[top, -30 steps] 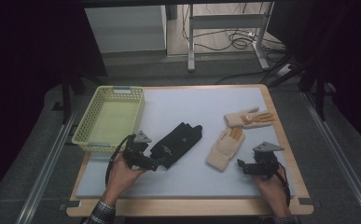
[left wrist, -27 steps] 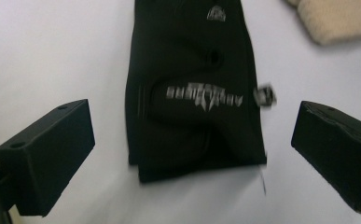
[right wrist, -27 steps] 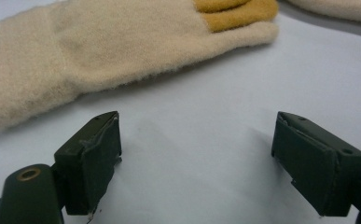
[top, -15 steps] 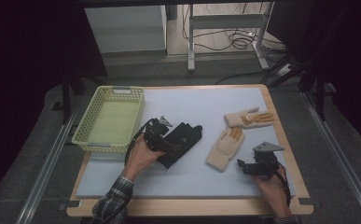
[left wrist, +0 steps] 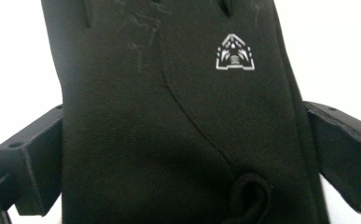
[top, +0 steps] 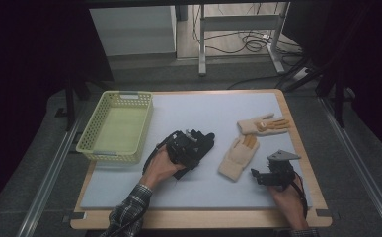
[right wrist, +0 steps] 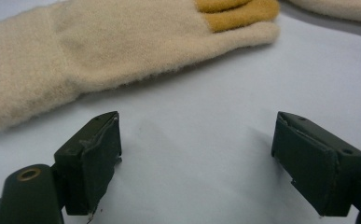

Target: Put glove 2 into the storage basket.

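A black glove with a small white logo lies at the middle of the blue-grey mat. My left gripper is low over its cuff end. In the left gripper view the black glove runs up between the two jaws of the left gripper, which stand wide apart on either side of it, open. A beige glove with mustard fingertips lies to the right, a second one behind it. My right gripper rests open on the mat just short of the near beige glove, nothing between the jaws of the right gripper.
A yellow-green mesh basket stands empty at the mat's left side. The wooden table edge runs along the front. Bare mat lies behind the gloves. A corner of the far beige glove lies at the right gripper view's top right.
My left gripper has moved forward and to the right from the mat's near left onto the black glove. The right gripper has stayed put.
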A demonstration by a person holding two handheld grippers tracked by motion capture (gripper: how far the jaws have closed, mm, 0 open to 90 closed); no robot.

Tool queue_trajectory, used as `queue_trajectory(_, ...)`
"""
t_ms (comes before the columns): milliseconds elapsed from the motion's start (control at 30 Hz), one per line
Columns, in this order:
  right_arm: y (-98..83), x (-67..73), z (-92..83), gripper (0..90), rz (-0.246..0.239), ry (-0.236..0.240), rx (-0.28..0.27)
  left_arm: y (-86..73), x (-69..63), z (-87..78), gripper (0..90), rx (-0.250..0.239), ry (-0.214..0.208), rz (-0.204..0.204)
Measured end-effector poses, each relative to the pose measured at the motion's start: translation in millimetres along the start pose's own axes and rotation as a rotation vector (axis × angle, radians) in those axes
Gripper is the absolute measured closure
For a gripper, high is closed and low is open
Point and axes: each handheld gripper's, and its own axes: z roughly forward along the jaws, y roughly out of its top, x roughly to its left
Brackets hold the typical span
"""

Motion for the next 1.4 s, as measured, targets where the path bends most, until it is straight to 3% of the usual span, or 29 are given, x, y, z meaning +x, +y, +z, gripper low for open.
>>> queue_trajectory(133,0.0,0.0,0.0,15.5,0.000,0.000,0.000,0.4,4.8,0.3,0.0,0.006,-0.006,-0.014)
queue_trajectory(267,0.0,0.1,0.0,15.5,0.000,-0.001,0.000,1.6,1.4,-4.3,9.0,0.020,-0.003,-0.006)
queue_trajectory(400,0.0,0.1,0.0,15.6,-0.001,-0.001,0.000,2.1,-4.5,-12.6,33.2,0.037,0.000,0.018)
queue_trajectory(567,0.0,0.2,0.0,15.5,-0.001,-0.001,0.000,-0.8,-3.0,-16.8,63.2,0.022,0.021,-0.006)
queue_trajectory(800,0.0,0.2,0.0,15.5,-0.001,-0.001,0.001,0.0,5.3,-24.3,68.0,0.000,-0.021,-0.060)
queue_trajectory(1067,-0.1,0.1,0.0,15.5,0.000,-0.001,0.001,9.8,10.7,-49.1,67.5,-0.038,0.013,-0.075)
queue_trajectory(1167,-0.1,0.1,0.0,15.5,0.000,-0.001,0.000,14.3,12.8,-60.4,67.1,-0.039,0.060,-0.058)
queue_trajectory(1400,-0.1,0.1,0.0,15.5,0.000,0.000,0.000,16.8,31.0,-88.7,67.1,-0.057,0.107,-0.101)
